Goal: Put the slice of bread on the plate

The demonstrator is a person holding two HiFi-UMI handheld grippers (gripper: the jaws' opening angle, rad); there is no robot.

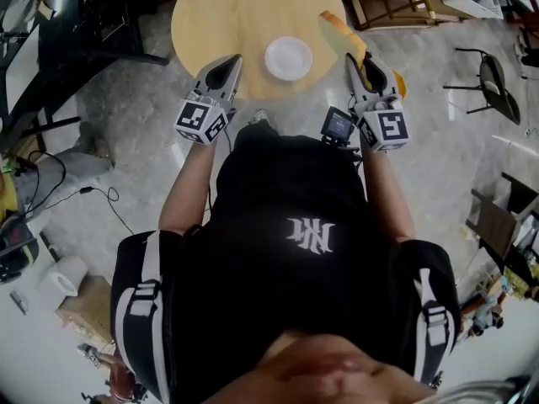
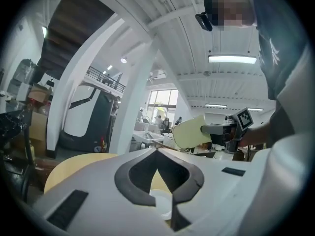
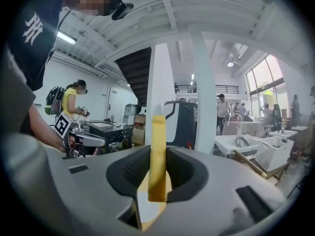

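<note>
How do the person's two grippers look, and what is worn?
The left gripper and right gripper are light grey with dark jaw pads. Each bears a white cube with black square markers. The shirt is black, short-sleeved, with white stripes.

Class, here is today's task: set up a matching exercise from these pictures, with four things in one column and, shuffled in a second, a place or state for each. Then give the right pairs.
Column one
1. slice of bread
2. plate
3. left tool
4. table

Column two
A. white, standing on the table
B. jaws together, nothing between them
C. round, light wood
D. clamped in the right tool

Pairs: 1-D, 2-A, 3-B, 4-C
</note>
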